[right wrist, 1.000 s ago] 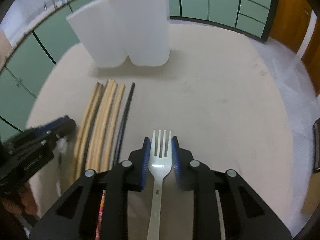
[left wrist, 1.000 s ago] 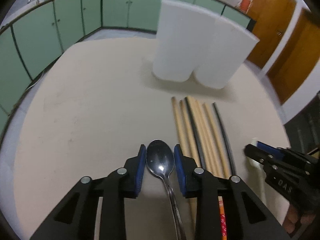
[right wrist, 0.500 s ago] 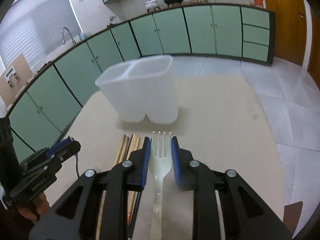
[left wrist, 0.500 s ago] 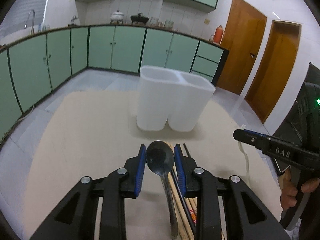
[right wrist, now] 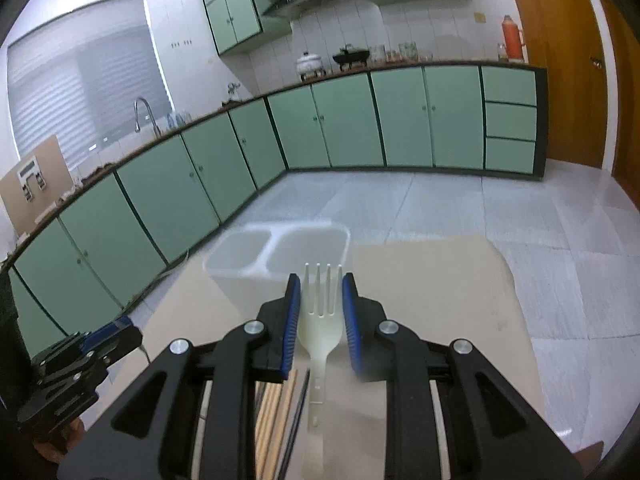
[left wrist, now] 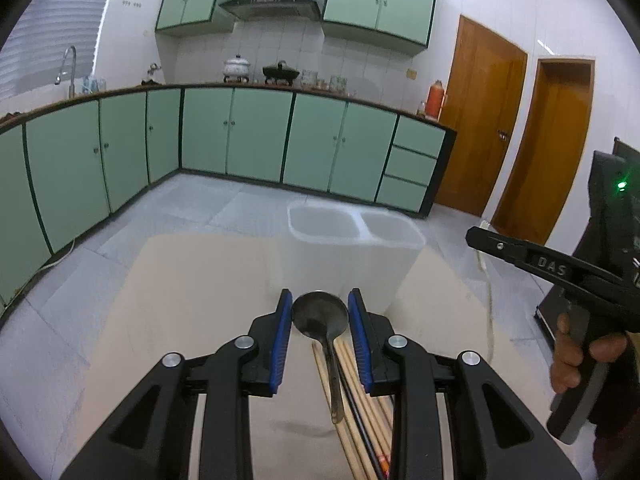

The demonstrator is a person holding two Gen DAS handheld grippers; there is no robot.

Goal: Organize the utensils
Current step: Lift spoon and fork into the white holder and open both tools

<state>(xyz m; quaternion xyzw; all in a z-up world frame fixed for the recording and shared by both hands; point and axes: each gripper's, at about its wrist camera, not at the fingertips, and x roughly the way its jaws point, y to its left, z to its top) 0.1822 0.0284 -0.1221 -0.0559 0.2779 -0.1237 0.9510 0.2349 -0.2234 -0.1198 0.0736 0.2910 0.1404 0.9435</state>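
Both tools loaded and carried above the table (left wrist: 208, 280).

Left gripper (left wrist: 320, 318): blue pads clamped on the bowl of a metal spoon (left wrist: 320, 316). Bowl sits at the fingertips; handle trails back and down under the tool, hanging free.

Right gripper (right wrist: 320, 308): pads clamped on the head of a pale plastic fork (right wrist: 320, 312). Tines point ahead past the fingertips; handle runs back toward the wrist.

White two-compartment holder (left wrist: 356, 240) stands ahead of and below both tools, mouths open upward. From the left tool it lies slightly right of the pointing line, nearer well almost dead ahead. From the right tool the wells (right wrist: 280, 252) lie ahead and a little left, tines overlapping the nearer rim in view.

Neither looks clearly closer to me.

Key relation, as I judge it: each utensil's long axis lies along its tool and near level, while the wells open upward, so each tool would need tipping to stand its utensil upright over a well.

Chopsticks (left wrist: 360, 420) lie on the table beneath the tools, long axes pointing toward the holder.
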